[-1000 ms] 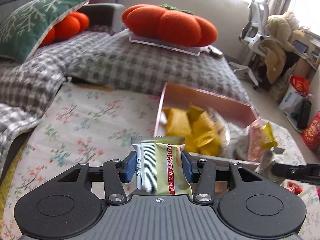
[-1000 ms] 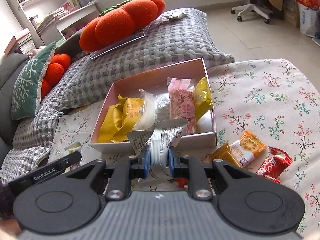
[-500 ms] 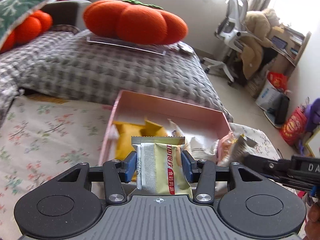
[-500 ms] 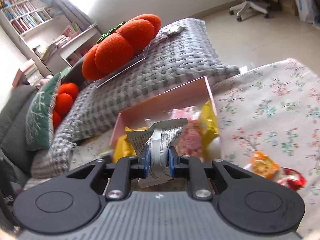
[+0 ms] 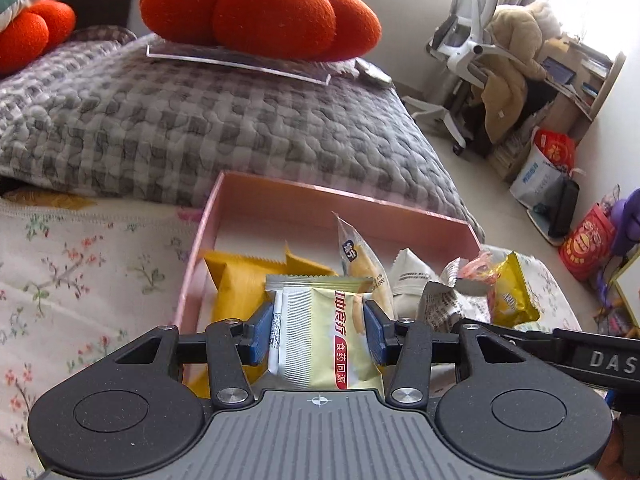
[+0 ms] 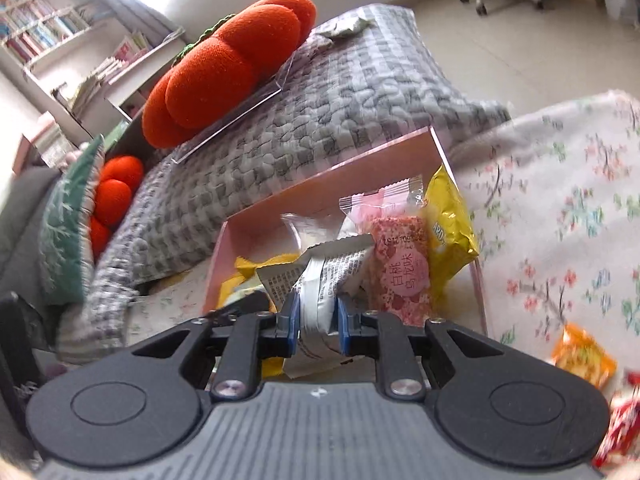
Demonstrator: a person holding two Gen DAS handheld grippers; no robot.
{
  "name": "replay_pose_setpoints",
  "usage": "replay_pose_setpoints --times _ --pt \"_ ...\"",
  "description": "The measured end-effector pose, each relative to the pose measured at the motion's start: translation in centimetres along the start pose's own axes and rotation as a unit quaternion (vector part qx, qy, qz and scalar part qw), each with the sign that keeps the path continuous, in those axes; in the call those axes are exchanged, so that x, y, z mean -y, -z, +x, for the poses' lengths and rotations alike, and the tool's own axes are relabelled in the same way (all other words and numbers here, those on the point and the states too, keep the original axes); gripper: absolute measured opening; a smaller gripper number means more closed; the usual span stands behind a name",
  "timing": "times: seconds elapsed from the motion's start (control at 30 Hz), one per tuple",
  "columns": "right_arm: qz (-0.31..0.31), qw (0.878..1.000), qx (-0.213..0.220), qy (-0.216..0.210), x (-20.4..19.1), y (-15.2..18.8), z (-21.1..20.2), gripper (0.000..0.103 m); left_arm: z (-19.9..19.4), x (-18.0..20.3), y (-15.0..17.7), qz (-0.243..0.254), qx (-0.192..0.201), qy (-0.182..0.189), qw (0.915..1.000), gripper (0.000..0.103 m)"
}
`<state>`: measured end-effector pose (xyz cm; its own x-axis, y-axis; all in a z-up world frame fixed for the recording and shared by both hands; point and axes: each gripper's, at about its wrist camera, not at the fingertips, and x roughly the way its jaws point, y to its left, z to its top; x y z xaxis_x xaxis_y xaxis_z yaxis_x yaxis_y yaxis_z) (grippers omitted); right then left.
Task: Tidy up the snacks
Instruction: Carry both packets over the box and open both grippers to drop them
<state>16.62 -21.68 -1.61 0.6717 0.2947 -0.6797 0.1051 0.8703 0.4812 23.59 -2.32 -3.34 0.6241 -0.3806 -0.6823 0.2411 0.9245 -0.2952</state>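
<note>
**Both grippers hold packets over the pink box**

The left gripper (image 5: 318, 330) is clamped on a pale green snack packet (image 5: 320, 332), its blue pads (image 5: 260, 330) pressing the packet's two sides. The packet stands upright between them, a red strip of Chinese print running down its front. It hangs at the near edge of the pink box (image 5: 320, 196), which sits on a floral cloth (image 5: 80, 264) just in front of a grey checked quilt (image 5: 200, 120).

Inside the box, seen from the left wrist, lie yellow packets (image 5: 240, 280) against the left wall, a clear wrapped bun (image 5: 360, 260) leaning upright, a white packet (image 5: 412, 276) beside it, and a bright yellow bag (image 5: 512, 292) at the right end.

The right gripper (image 6: 318, 324) is closed on a silver printed packet (image 6: 320, 284), pinched narrow between its pads (image 6: 290, 320), with the crumpled top flaring out above. This packet sits over the near part of the box (image 6: 340, 172), just left of a pink wrapped bar (image 6: 400, 264) that leans against a yellow bag (image 6: 452, 232) at the right wall. From the left wrist view the same silver packet (image 5: 448, 300) shows at the right, held by the other tool's black arm.

Outside the box, on the cloth (image 6: 560, 200) to the right, lie an orange packet (image 6: 584, 356) and a red packet (image 6: 620, 432), both blurred. An orange pumpkin cushion (image 5: 260, 8) rests on a clear sheet (image 5: 240, 64) atop the quilt
</note>
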Motion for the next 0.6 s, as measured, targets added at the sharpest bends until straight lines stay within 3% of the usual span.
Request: replay_pose_setpoints --times 0.17,0.33,0.4,0.47,0.6 --pt "-0.033 0.998 0.035 0.027 -0.6 -0.1 1.0 0.019 0.2 -0.3 0.0 0.015 0.02 -0.018 0.9995 0.046" --pt "-0.069 0.997 0.008 0.037 -1.3 0.4 1.4 0.03 -0.5 -0.1 -0.2 0.016 0.018 -0.01 0.9997 0.048" --pt "-0.076 0.996 0.009 0.037 -1.6 0.3 0.5 0.032 -1.2 0.3 -0.3 0.031 0.024 -0.022 0.999 0.053" --pt "-0.071 0.997 0.023 0.034 -1.9 -0.1 -0.7 0.039 -1.9 0.2 -0.2 0.034 0.032 -0.041 0.998 0.066" --pt "-0.059 0.997 0.049 0.021 -2.0 -0.7 -3.5 0.054 -3.6 -0.6 -0.2 0.016 0.037 -0.054 0.9978 0.07"
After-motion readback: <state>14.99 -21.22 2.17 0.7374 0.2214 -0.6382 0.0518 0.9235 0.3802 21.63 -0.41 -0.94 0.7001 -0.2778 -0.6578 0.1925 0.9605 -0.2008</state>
